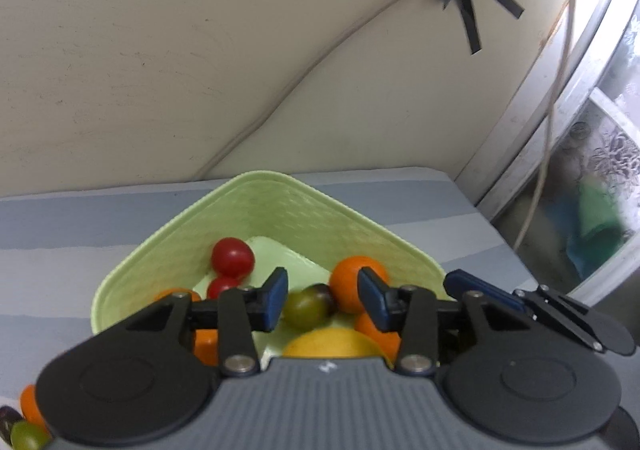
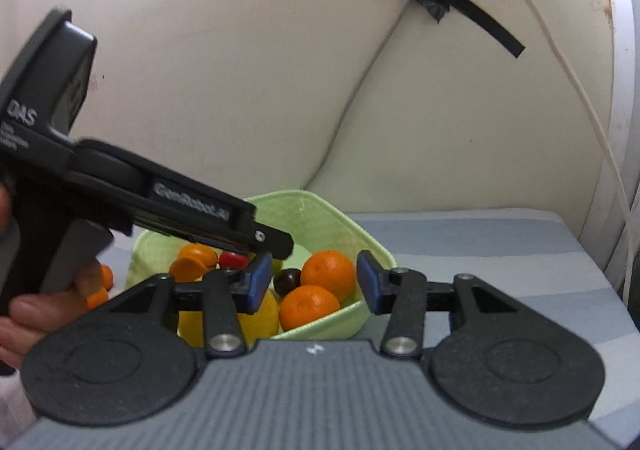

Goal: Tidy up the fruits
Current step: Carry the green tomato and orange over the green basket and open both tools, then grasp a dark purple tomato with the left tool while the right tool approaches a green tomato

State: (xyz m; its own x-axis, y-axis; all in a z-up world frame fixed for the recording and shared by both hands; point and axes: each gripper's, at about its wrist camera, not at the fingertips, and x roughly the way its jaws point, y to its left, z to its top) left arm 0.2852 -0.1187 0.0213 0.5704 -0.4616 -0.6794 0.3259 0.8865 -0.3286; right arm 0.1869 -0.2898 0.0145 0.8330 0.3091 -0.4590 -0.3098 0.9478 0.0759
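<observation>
Both the left gripper [image 1: 323,300] and right gripper [image 2: 312,282] seem parted, empty, above the green basket [image 1: 280,201].

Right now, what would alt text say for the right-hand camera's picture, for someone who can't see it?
A pale green basket on a blue striped cloth holds oranges, a lemon, a dark grape and a cherry tomato. The right gripper hangs open and empty before it, while the hand-held left gripper reaches in above the fruit.

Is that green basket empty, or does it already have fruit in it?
It has fruit in it. The basket holds oranges, a lemon, red tomatoes and grapes.
</observation>
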